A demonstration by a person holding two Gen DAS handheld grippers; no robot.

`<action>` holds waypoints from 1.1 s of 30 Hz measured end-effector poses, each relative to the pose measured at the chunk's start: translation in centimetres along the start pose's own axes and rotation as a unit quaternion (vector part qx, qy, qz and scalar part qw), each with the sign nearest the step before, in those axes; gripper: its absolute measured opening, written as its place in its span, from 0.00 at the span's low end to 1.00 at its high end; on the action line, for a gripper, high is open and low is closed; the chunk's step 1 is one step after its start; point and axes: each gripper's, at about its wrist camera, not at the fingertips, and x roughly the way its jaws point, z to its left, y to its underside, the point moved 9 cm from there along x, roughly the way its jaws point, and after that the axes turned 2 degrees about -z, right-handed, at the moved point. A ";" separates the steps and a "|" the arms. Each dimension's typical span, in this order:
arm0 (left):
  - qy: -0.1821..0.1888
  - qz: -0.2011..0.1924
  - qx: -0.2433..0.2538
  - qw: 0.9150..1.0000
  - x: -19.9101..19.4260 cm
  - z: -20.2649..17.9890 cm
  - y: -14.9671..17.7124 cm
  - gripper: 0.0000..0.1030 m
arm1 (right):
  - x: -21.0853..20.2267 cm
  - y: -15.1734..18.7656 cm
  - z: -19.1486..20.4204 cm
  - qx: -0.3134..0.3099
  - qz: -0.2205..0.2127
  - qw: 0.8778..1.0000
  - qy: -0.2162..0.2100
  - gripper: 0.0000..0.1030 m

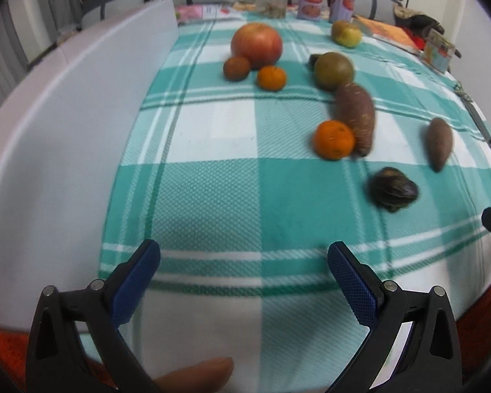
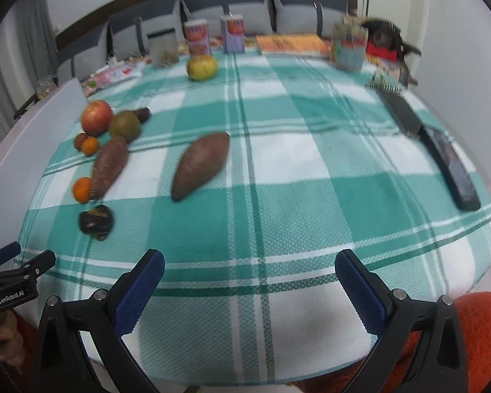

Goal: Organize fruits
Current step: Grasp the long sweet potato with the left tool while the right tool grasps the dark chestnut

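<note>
1. While my left claw [image 1: 244,250] and right claw [image 2: 249,260] hover wide apart and empty over the bench's [image 2: 278,311] near edge,
2. I see a dark fruit [image 1: 393,189] nearest;
3. oranges [image 1: 334,139], sweet potatoes [image 2: 201,165] mid-cloth;
4. apple [image 1: 257,45] farther back.

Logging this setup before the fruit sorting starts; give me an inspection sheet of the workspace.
Surface: green-and-white checked cloth; white board along its left.
Job's things: apple, brown-green fruit, yellow-green fruit, three small oranges, nearest, all loose.
Clutter: two sweet potatoes, dark nut-like lump, cartons, book, black flat device.
Grippers: left claw and right claw open, empty.
Cables: nothing seen.
Surroundings: grey cushions, white wall.
</note>
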 end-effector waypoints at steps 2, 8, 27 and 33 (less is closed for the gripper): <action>0.008 0.003 -0.006 1.000 0.8 0.2 -0.2 1.00 | 1.6 0.1 -0.2 0.000 0.029 1.000 0.005 1.00; 0.013 -0.017 0.002 1.000 0.8 0.2 -0.3 1.00 | 3.5 0.1 -0.1 -0.022 0.031 0.999 0.035 1.00; 0.018 -0.035 0.004 0.999 0.5 0.5 -0.2 1.00 | 3.8 0.9 0.1 0.001 0.011 1.000 0.027 1.00; 0.015 -0.049 0.002 0.999 0.4 0.5 -0.1 1.00 | 3.9 0.9 0.1 -0.002 0.019 0.999 0.026 1.00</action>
